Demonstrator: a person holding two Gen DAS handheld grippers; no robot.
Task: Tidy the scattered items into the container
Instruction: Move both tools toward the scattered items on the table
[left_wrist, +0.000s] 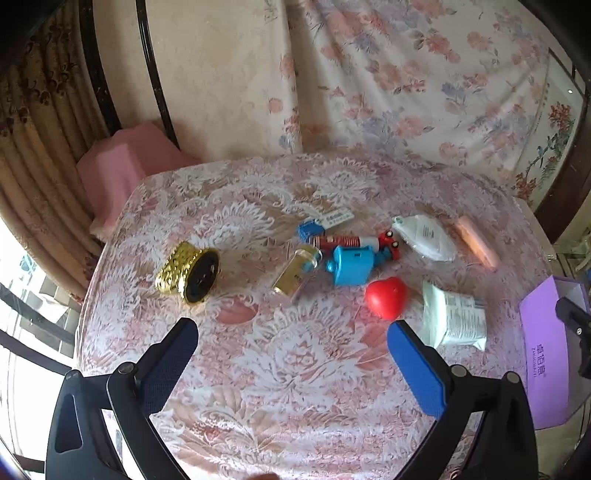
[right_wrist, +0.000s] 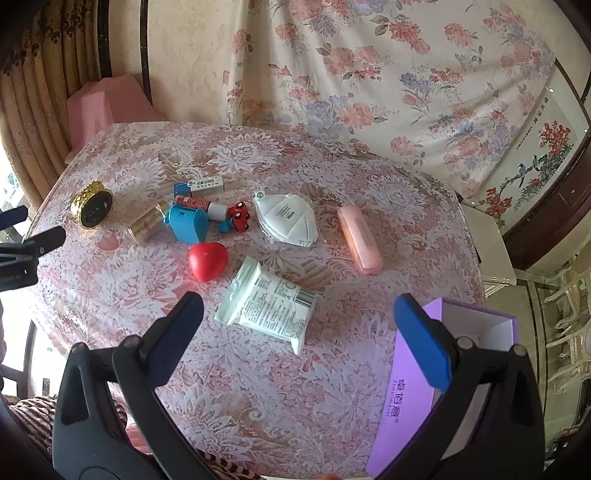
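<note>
Scattered on the floral table are a gold tin (left_wrist: 188, 272) (right_wrist: 91, 204), a small glass bottle (left_wrist: 297, 271) (right_wrist: 147, 221), a blue toy box (left_wrist: 352, 266) (right_wrist: 186, 223), a red heart (left_wrist: 386, 297) (right_wrist: 208, 260), a wipes pack (left_wrist: 452, 317) (right_wrist: 267, 308), a white mask (left_wrist: 424, 238) (right_wrist: 286, 219) and a pink case (left_wrist: 476, 242) (right_wrist: 360, 240). The open purple box (right_wrist: 406, 391) (left_wrist: 546, 350) sits at the table's right edge. My left gripper (left_wrist: 291, 328) is open and empty, short of the heart. My right gripper (right_wrist: 297, 306) is open and empty over the wipes pack.
A red tube (right_wrist: 195, 203), a red toy car (right_wrist: 240, 216) and a blue-white carton (right_wrist: 201, 185) lie behind the blue toy box. A pink block (left_wrist: 122, 166) stands beyond the table's far left corner. Curtains hang on the left; a floral sheet (right_wrist: 369, 74) hangs behind.
</note>
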